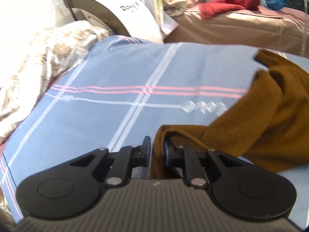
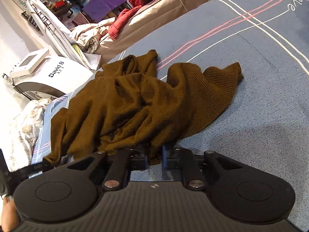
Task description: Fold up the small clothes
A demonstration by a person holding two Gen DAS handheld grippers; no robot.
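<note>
The brown sweater is pinched by both tools on the bed; spreading flat is likely called for next.

Mustard-brown ribbed knit sweater, plain, no print. Blue bed sheet w/ white & pink stripes crossing. Cream floral quilt, tan blotches. Red puffy jacket on tan bed. Black plastic grippers, left & right.

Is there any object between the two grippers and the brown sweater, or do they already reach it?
Nothing visible stands between. The left gripper is shut on an edge of the brown sweater, and the right gripper is shut on another edge. The sweater lies crumpled on the blue bedsheet.
</note>
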